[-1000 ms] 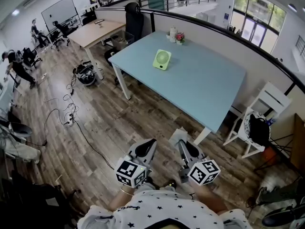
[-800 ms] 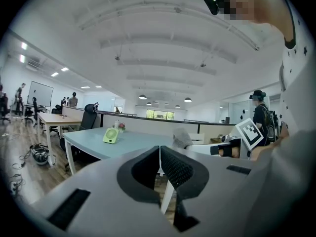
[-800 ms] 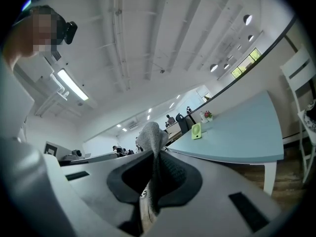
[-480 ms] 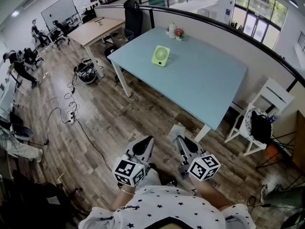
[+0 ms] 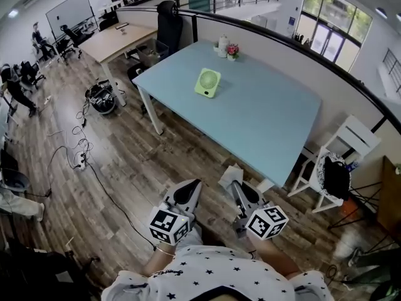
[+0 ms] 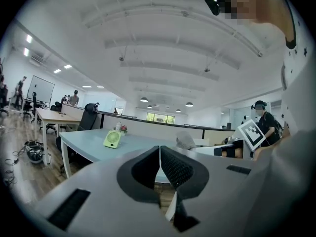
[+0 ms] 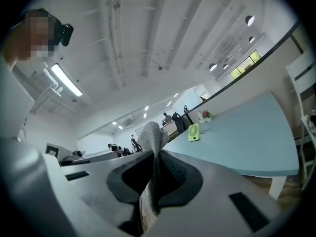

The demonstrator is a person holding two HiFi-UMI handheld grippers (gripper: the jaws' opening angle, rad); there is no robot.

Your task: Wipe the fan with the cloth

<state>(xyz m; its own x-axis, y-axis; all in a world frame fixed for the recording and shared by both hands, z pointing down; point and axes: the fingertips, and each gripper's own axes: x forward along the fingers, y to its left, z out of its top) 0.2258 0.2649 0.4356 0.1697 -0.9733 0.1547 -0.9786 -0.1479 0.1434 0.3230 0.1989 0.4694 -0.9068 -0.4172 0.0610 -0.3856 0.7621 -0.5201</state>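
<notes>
closest to us, above our star-print shirt (image 5: 207, 274), we hold both grippers side by side over the wooden floor (image 5: 138, 162). the left gripper (image 5: 193, 187) has its jaws pressed together with nothing between them. the right gripper (image 5: 235, 188) is clamped on the grey cloth (image 7: 150, 138), which sticks up past the jaw tips in a crumpled peak. beyond the grippers stands the light blue table (image 5: 276, 124), its near corner just ahead of the cloth. the green fan (image 5: 207, 82) stands upright towards the far side of the tabletop, well apart from both grippers. behind it, at the table's far edge, sits a small pot of flowers (image 5: 232, 51).
</notes>
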